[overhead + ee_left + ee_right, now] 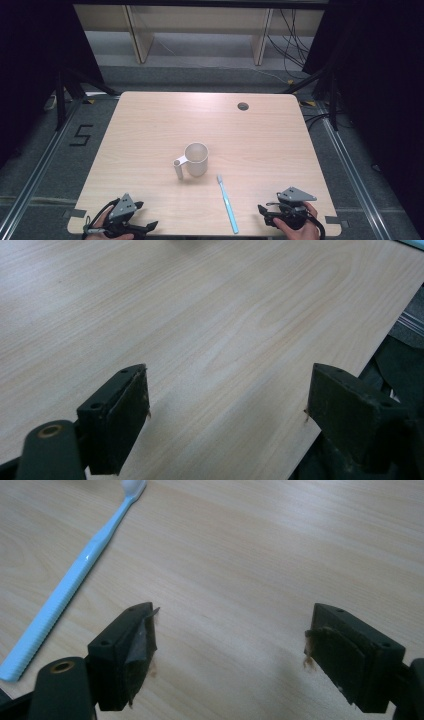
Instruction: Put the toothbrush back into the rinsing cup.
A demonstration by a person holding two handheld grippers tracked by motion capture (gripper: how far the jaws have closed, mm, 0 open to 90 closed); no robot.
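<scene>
Table (pixel 150 130): bare wood. White mug (pixel 196 159) near centre, upright, nothing visible inside. Blue toothbrush (pixel 228 204) flat beside it, toward near edge. Left gripper (pixel 145 216) at near-left corner, right gripper (pixel 264 214) at near-right corner; both w/ jaws wide, nothing between.

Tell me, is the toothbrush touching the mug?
Apart. The high view shows bare table between the toothbrush head and the mug.
</scene>
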